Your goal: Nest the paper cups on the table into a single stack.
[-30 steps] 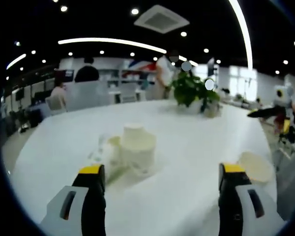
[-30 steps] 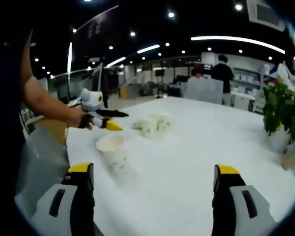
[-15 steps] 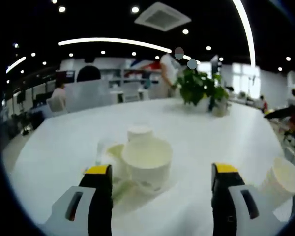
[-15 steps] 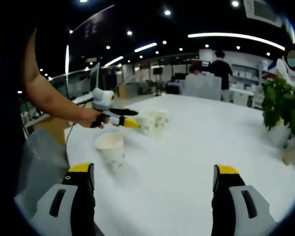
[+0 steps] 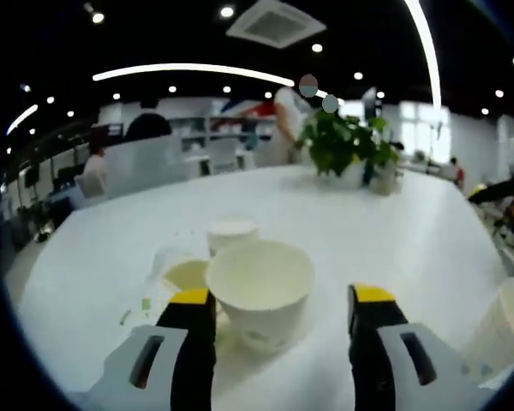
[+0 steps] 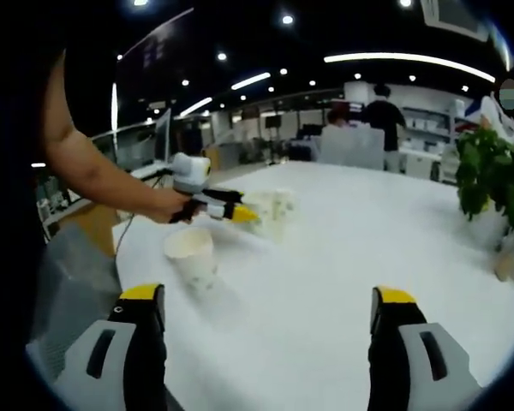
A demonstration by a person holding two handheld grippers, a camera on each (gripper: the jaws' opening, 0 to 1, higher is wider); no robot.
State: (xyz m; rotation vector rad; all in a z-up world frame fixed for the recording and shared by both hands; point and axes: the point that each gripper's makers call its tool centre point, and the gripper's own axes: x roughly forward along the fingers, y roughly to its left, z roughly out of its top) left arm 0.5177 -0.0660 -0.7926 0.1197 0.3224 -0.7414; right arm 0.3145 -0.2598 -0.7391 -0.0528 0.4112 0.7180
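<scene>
Left tongs closing in on cup cluster; nothing gripped.

White desk [image 5: 394,223] carries upright paper cups [image 5: 259,287]; nearest sits between left tongs [image 5: 277,300], jaws apart. Right tongs [image 6: 261,295] apart, empty; lone cup [image 6: 193,255] near. Cups judged light, crushable: grip the rim wall gently.

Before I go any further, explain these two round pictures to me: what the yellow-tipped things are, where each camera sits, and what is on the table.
No robot here: a person holds a two-jaw tool in each hand, and a fisheye camera rides on each tool, looking forward along its jaws.

In the left gripper view, the left gripper has open jaws on either side of an upright paper cup but is not yet closed on it. More cups stand just behind, and a single cup sits off to the right.

In the right gripper view, the right gripper is open and holds nothing. That single cup stands ahead, with the person's hand reaching in beyond. All rest on a white table with a potted plant.
</scene>
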